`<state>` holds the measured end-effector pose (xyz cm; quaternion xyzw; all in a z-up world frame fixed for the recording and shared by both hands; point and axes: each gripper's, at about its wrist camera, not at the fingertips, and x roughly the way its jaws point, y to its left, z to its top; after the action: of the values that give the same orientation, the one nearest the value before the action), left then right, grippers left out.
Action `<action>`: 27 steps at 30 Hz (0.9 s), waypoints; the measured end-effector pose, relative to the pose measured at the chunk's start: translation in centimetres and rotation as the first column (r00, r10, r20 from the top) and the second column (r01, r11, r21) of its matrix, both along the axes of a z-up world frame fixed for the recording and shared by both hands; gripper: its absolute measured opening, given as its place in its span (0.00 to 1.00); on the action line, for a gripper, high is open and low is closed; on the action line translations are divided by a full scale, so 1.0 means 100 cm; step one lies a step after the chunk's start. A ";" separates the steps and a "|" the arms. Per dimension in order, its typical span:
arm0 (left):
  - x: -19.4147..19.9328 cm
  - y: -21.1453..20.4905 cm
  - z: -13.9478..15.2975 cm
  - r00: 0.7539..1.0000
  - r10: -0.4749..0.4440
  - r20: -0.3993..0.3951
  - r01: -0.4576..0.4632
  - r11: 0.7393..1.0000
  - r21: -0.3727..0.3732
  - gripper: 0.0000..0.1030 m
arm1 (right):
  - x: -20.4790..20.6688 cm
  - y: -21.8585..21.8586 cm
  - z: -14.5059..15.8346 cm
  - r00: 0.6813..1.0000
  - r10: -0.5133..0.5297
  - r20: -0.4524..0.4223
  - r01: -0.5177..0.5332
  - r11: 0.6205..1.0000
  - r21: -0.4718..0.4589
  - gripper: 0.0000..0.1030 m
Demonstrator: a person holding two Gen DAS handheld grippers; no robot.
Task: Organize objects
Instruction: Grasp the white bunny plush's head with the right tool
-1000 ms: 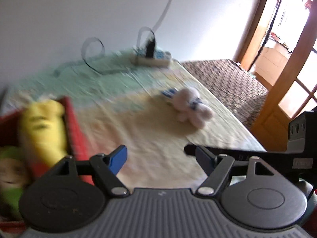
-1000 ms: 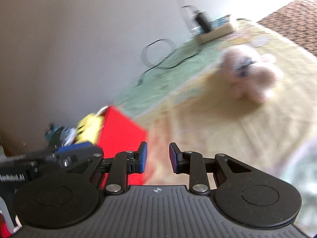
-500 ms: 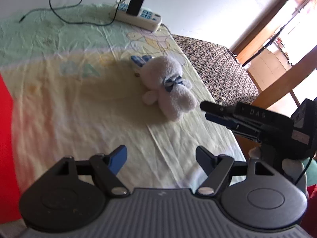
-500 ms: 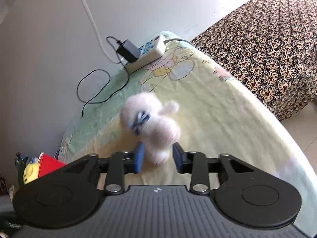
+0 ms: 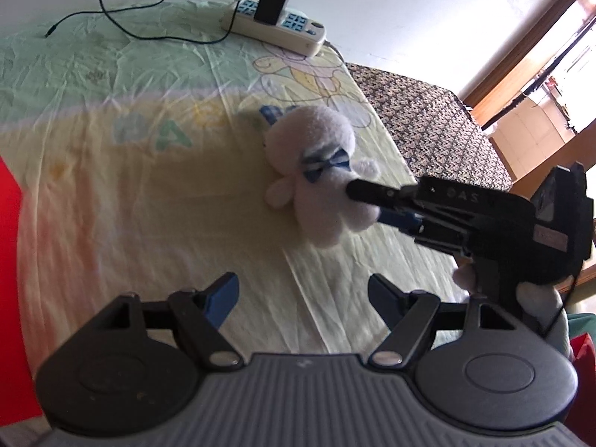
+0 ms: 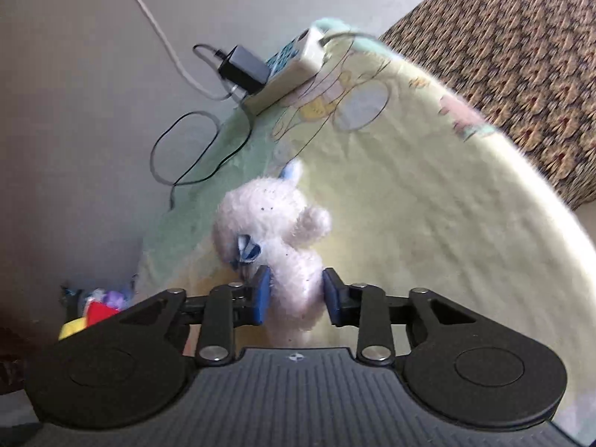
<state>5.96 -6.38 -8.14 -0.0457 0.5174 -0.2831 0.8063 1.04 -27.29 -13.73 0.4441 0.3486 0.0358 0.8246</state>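
A white plush bunny (image 5: 320, 171) with a blue bow lies on the pale yellow sheet (image 5: 149, 205) of the table. My right gripper (image 6: 294, 294) reaches it from the right, and its jaws are closing with the bunny's (image 6: 287, 246) body between the blue pads, which press into the fur on both sides. In the left wrist view the right gripper (image 5: 367, 205) shows as a black tool at the bunny's lower half. My left gripper (image 5: 301, 290) hovers open in front of the bunny, with nothing between its fingers.
A white power strip (image 5: 275, 26) with a black charger and a looping cable sits at the far edge by the wall. A red box (image 5: 7, 242) stands at the left. Colourful toys (image 6: 93, 309) show at lower left. A brown patterned cover (image 5: 428, 123) lies beyond the table's right edge.
Both views swung from the red box toward the bunny. The right gripper came up to the bunny, widened its jaws, then closed them around its body. The left gripper stayed open.
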 end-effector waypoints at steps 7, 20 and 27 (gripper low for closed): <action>-0.006 0.005 0.000 0.999 -0.035 -0.009 0.035 0.999 0.003 0.75 | -0.030 0.021 -0.002 0.994 0.107 -0.014 -0.105 0.991 0.081 0.27; -0.002 0.006 -0.018 0.998 -0.058 -0.029 0.059 0.998 0.017 0.75 | -0.037 0.029 0.000 0.993 0.118 -0.005 -0.118 0.993 -0.008 0.55; 0.006 -0.013 -0.024 0.995 -0.092 -0.031 0.093 0.995 0.029 0.72 | -0.008 0.033 -0.011 0.985 0.173 -0.001 -0.173 0.985 0.027 0.55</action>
<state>6.59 -7.66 -10.59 -0.0135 0.5353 -0.3116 0.7850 0.22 -24.01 -14.84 0.4231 0.3866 0.1110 0.8119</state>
